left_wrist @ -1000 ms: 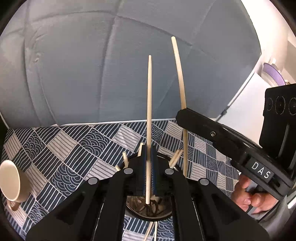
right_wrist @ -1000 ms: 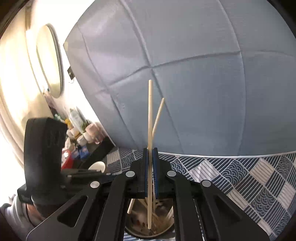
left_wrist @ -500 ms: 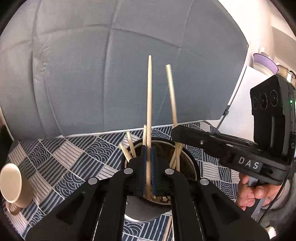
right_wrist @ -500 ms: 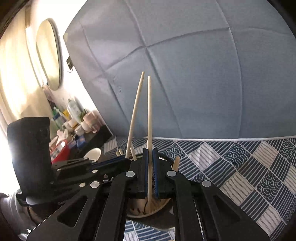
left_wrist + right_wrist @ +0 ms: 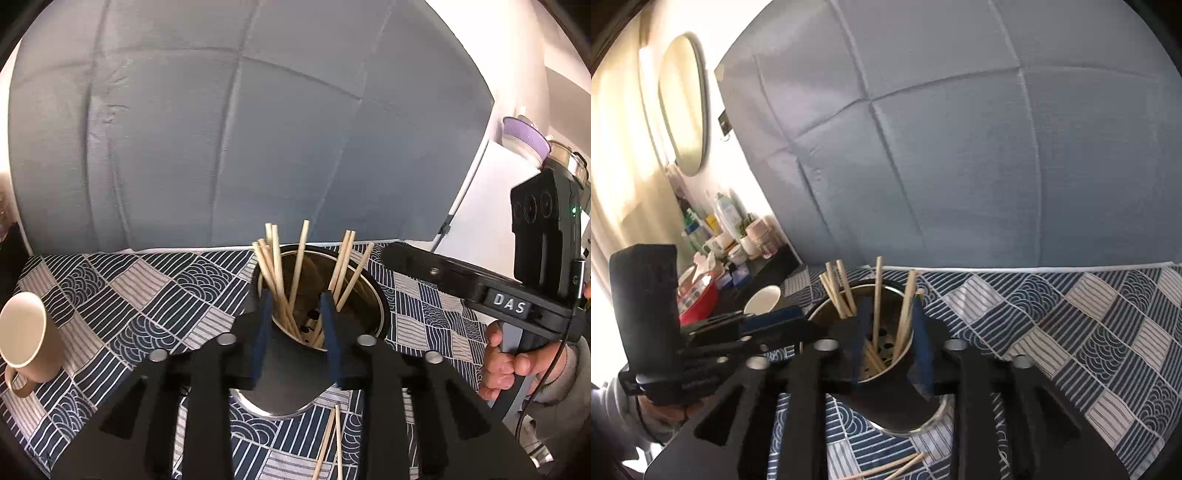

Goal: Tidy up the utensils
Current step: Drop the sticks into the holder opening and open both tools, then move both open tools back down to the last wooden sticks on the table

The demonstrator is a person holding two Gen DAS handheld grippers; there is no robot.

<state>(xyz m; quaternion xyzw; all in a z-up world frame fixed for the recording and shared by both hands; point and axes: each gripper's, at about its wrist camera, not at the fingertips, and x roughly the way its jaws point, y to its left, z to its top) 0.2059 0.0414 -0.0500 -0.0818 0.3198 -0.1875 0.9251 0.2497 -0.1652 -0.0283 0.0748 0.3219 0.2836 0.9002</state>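
The metal utensil holder (image 5: 369, 295) stands at lower centre of both views on the table, which is covered by a blue-and-white patterned tablecloth (image 5: 155, 295). Wooden chopsticks (image 5: 299, 258) lean inside it, tips up; about eight can be counted in the left wrist view, though those overlapping at the left rim make the count uncertain. Two further loose chopsticks (image 5: 330, 443) lie flat on the cloth at the bottom edge, just in front of the holder. The left hand-held gripper (image 5: 295, 325) is poised over the holder's near rim; its jaws have just been opening and now stand released, apart, pressing on nothing, with chopsticks showing through the gap. The right hand-held gripper (image 5: 892, 332) is likewise over the holder, jaws just opened and clear of the sticks between them. One beige mug (image 5: 26, 336) sits on the cloth at the left edge, well apart from the holder. A person's hand (image 5: 506, 365) grips the right tool's handle at lower right.
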